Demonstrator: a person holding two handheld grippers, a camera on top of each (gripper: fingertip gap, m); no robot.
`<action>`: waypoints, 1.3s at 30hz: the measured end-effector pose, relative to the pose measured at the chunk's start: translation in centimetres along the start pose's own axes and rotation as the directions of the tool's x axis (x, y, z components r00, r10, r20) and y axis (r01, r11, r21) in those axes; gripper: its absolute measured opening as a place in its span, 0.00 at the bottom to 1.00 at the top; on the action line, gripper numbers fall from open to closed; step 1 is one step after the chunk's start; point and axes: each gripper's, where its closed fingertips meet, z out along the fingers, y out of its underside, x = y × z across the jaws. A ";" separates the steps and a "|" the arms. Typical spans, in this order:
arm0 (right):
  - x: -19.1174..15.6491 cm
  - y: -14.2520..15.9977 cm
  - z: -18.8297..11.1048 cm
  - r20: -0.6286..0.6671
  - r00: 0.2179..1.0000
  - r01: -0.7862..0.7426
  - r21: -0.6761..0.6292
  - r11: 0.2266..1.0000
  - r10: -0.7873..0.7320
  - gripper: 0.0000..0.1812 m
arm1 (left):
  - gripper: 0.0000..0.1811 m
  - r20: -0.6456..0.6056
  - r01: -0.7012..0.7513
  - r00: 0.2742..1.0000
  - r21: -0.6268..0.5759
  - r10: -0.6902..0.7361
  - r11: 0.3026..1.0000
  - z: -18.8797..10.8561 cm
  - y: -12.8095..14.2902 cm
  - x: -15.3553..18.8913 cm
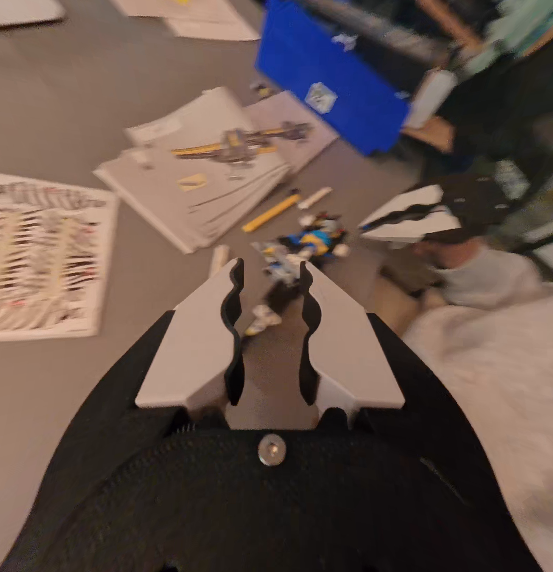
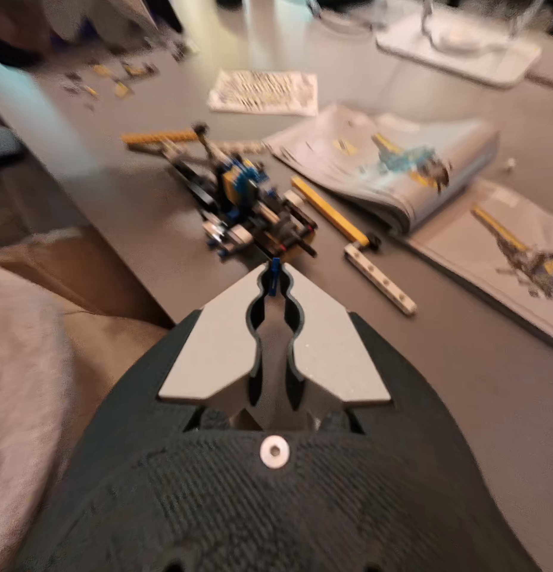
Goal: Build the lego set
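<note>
Your right gripper point(image 2: 273, 272) is pinching a small blue pin point(image 2: 274, 277) at its very tips, the pin standing roughly upright between the pads. Your left gripper point(image 1: 271, 266) is spread and carries nothing; through its gap you see part of the half-built model point(image 1: 303, 250) on the grey table point(image 1: 67, 387).

Just beyond the blue pin sits that model point(image 2: 247, 204), a cluster of black, blue, yellow and pale grey parts, near the table's front edge. Beside it lie a yellow beam point(image 2: 329, 213) and a pale grey beam point(image 2: 380, 278), close together end to end. Farther right the open instruction booklet point(image 2: 392, 173) lies spread, and a printed parts sheet point(image 2: 262, 93) rests behind the model. More loose pieces point(image 2: 114, 77) are scattered at the far left.

You seem to be at the step of carrying a connector pin to the assembly. Next you would need to line the pin with a hole on the model's near end, which blur hides here, and probably steady the model with your empty left gripper before pushing in
</note>
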 end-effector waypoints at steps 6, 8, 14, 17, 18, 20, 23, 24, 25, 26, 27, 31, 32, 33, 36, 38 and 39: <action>-5.5 -5.6 -2.0 0.065 0.975 0.185 0.288 0.940 -0.212 0.01 | 0.14 -0.384 0.134 0.916 0.024 -0.115 0.991 2.6 1.6 10.9; -6.2 -6.4 -2.3 0.020 0.966 0.238 0.317 0.918 -0.257 0.02 | 0.14 -0.447 0.171 0.882 0.005 -0.150 0.985 3.6 2.1 12.4; -8.1 -6.5 -2.2 0.023 0.935 0.328 0.329 0.885 -0.355 0.01 | 0.06 -0.573 0.298 0.777 -0.028 -0.260 0.954 4.4 1.9 13.8; -8.5 -6.6 -2.3 -0.002 0.915 0.382 0.327 0.864 -0.404 0.01 | 0.07 -0.590 0.320 0.758 -0.038 -0.280 0.947 4.5 2.0 13.9; -8.5 -6.5 -2.1 -0.017 0.908 0.403 0.314 0.859 -0.420 0.01 | 0.07 -0.595 0.334 0.749 -0.044 -0.293 0.942 4.5 2.0 13.9; -8.3 -6.1 -1.7 -0.050 0.894 0.441 0.271 0.855 -0.445 0.01 | 0.09 -0.582 0.342 0.753 -0.052 -0.306 0.938 4.7 2.3 13.6; -8.2 -5.7 -1.2 -0.070 0.885 0.464 0.230 0.855 -0.461 0.01 | 0.12 -0.572 0.346 0.757 -0.058 -0.315 0.936 4.8 2.5 13.3; -8.2 -5.6 -1.1 -0.069 0.885 0.464 0.222 0.858 -0.461 0.01 | 0.11 -0.561 0.345 0.765 -0.059 -0.317 0.937 4.8 2.6 13.2; -8.2 -5.6 -1.1 -0.071 0.884 0.465 0.219 0.858 -0.461 0.01 | 0.10 -0.542 0.339 0.779 -0.058 -0.315 0.939 5.0 2.8 13.0; -8.3 -5.7 -1.1 -0.076 0.883 0.468 0.220 0.856 -0.463 0.01 | 0.09 -0.508 0.327 0.804 -0.058 -0.310 0.943 5.3 3.2 12.6; -8.3 -5.7 -1.1 -0.081 0.881 0.473 0.218 0.854 -0.467 0.01 | 0.10 -0.488 0.316 0.820 -0.048 -0.298 0.948 5.4 3.3 12.4; -8.1 -5.6 -1.0 -0.117 0.861 0.509 0.194 0.838 -0.496 0.01 | 0.00 -0.494 0.340 0.813 -0.027 -0.308 0.940 5.1 3.1 12.4; -8.2 -5.6 -1.1 -0.120 0.857 0.515 0.195 0.835 -0.500 0.02 | 0.00 -0.496 0.351 0.808 -0.031 -0.319 0.936 5.1 3.2 12.3; -8.3 -5.8 -1.2 -0.121 0.855 0.518 0.206 0.830 -0.504 0.01 | 0.00 -0.492 0.360 0.807 -0.030 -0.327 0.932 5.1 3.2 12.0; -8.8 -6.1 -1.5 -0.106 0.860 0.509 0.243 0.826 -0.499 0.01 | 0.00 -0.523 0.380 0.784 -0.021 -0.334 0.925 4.8 3.1 11.9; -8.5 -5.9 -1.3 -0.105 0.865 0.502 0.228 0.834 -0.491 0.02 | 0.00 -0.569 0.408 0.743 -0.031 -0.352 0.912 4.3 2.9 12.5; -8.5 -5.8 -1.3 -0.104 0.863 0.504 0.229 0.833 -0.494 0.02 | 0.00 -0.578 0.419 0.733 -0.032 -0.359 0.907 4.3 2.8 12.5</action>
